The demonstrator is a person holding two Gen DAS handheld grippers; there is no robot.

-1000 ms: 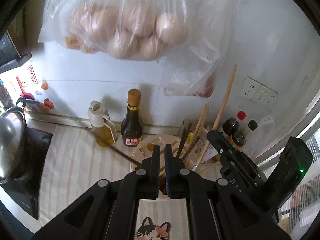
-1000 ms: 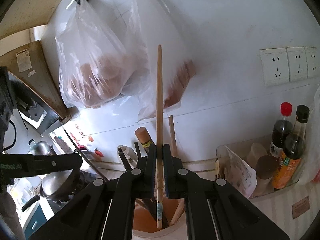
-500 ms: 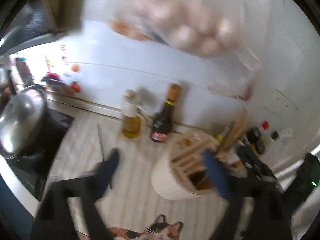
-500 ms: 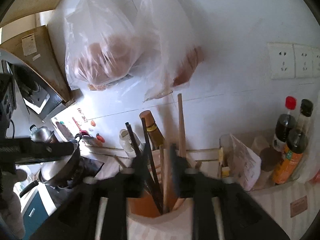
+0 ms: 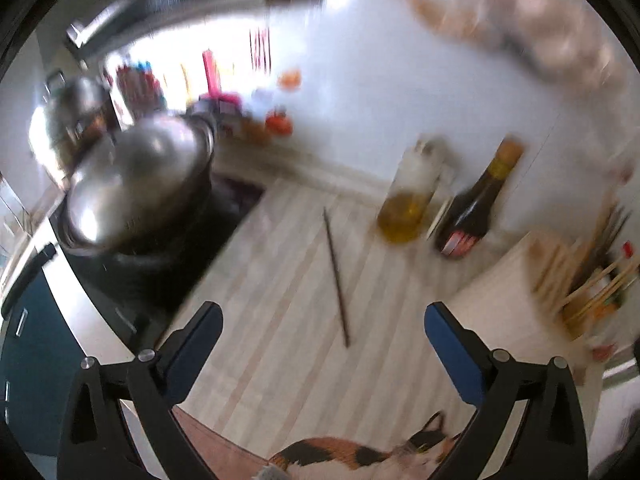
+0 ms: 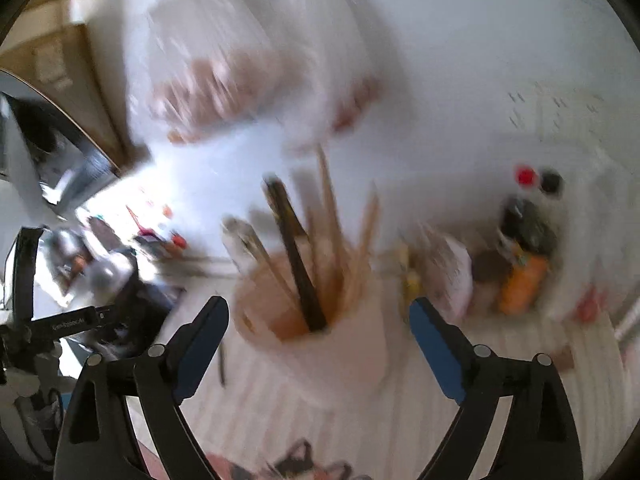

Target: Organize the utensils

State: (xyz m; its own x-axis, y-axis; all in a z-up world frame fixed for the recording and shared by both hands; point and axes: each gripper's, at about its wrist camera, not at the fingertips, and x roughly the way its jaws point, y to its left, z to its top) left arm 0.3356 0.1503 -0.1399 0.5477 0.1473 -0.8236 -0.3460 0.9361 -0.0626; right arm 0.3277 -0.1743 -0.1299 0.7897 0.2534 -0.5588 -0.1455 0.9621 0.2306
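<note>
Both jaws just swung wide, nothing in them. Left hand-held gripper (image 5: 322,322) hangs released over a lone dark chopstick (image 5: 336,276) lying flat on the striped table (image 5: 280,360). Right hand-held gripper (image 6: 318,316), also released, faces the white utensil holder (image 6: 344,344) stuffed with chopsticks (image 6: 296,256).

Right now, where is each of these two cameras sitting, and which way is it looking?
Left wrist: on the left gripper, looking down past its open fingers at a dark chopstick on the striped counter.
Right wrist: on the right gripper, fingers open, facing the utensil holder.
Shared: both show the holder and that chopstick.
</note>
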